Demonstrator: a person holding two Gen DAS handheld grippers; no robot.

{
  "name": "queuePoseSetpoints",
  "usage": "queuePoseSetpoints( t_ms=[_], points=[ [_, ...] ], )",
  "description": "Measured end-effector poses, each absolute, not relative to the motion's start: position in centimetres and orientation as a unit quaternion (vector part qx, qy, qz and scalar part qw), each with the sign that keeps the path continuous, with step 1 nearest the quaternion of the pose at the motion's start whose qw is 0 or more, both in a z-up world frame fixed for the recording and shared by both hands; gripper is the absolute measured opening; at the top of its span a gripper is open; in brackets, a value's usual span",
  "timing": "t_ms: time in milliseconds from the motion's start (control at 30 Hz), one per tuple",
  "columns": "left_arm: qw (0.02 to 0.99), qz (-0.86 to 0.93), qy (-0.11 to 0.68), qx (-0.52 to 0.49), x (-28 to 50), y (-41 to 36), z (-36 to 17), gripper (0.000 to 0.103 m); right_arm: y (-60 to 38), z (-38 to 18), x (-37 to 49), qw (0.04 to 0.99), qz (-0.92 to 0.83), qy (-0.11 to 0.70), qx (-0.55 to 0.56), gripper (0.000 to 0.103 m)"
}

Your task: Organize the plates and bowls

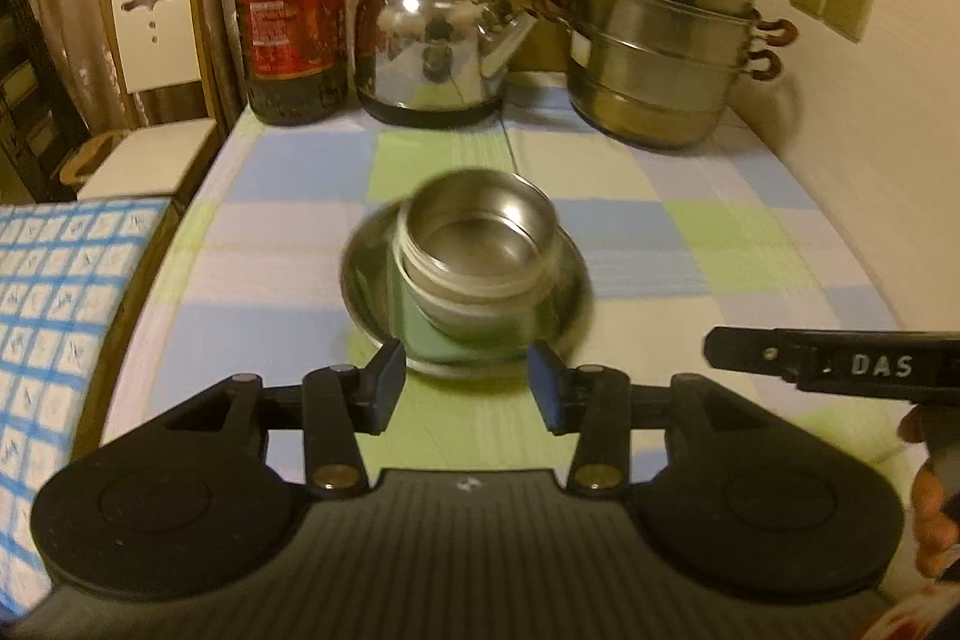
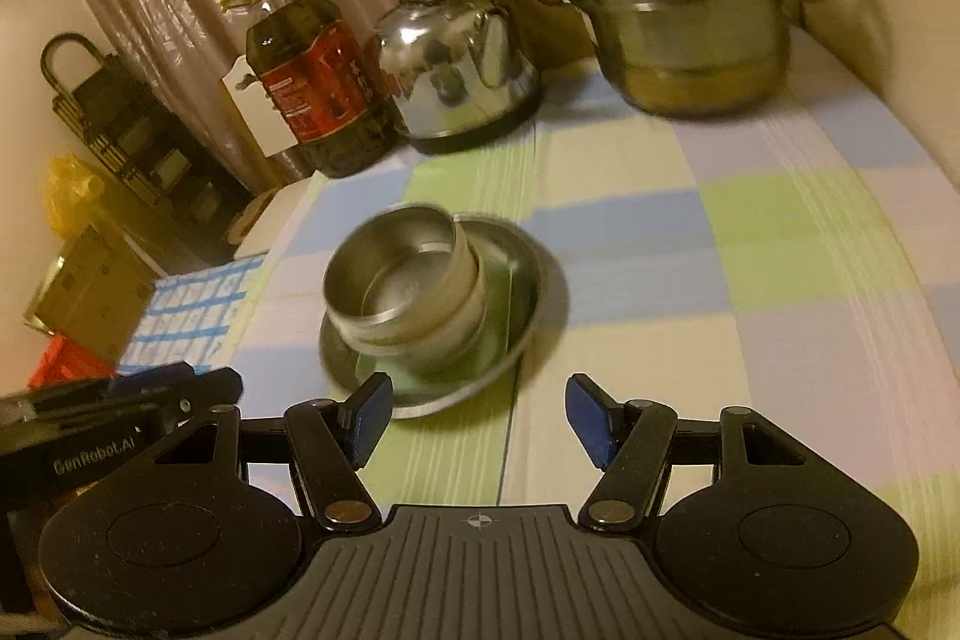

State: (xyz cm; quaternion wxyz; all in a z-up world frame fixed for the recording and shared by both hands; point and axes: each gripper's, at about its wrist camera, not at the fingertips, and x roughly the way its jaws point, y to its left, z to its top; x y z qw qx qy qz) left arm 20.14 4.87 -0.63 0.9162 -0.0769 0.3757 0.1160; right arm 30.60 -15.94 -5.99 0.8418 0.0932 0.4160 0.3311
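Stacked round stainless-steel bowls (image 1: 477, 244) tilt on a shallow steel plate (image 1: 573, 280): light, rigid, slippery; grip at rims. Left gripper (image 1: 465, 382) and right gripper (image 2: 474, 415) stand apart, empty

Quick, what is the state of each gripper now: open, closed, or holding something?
Left gripper: jaws open, holding nothing.
Right gripper: jaws open, holding nothing.

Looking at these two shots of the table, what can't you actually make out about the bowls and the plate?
- Bowls, both views: motion blur smears the rims, so the count in the stack is unclear.
- Plate, both views: the bowls cover its centre; the left wrist view's tongs hide its near rim.
- Green thing under the bowls, left wrist view: mostly covered, unidentifiable.
- Oil bottle label: too small to read.
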Motion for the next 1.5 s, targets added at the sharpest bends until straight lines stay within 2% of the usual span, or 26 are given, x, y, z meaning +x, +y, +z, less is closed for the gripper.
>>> queuePoseSetpoints(
  t_ms=[600, 1000, 1500],
  points=[
    [0.899, 0.119, 0.409, -0.101, 10.0, -4.9, -0.8, 0.042, -23.5, -6.0, 20.4, 0.834, 0.339, 0.433, 0.038, 0.065],
    [0.895, 0.102, 0.424, -0.092, 9.1, -7.8, -0.8, 0.042, -26.4, -6.0, 18.0, 0.84, 0.327, 0.433, 0.02, 0.067],
    [0.897, 0.087, 0.425, -0.091, 9.3, -7.2, -1.6, 0.042, -26.0, -6.6, 17.3, 0.843, 0.313, 0.438, 0.011, 0.067]
  ],
)
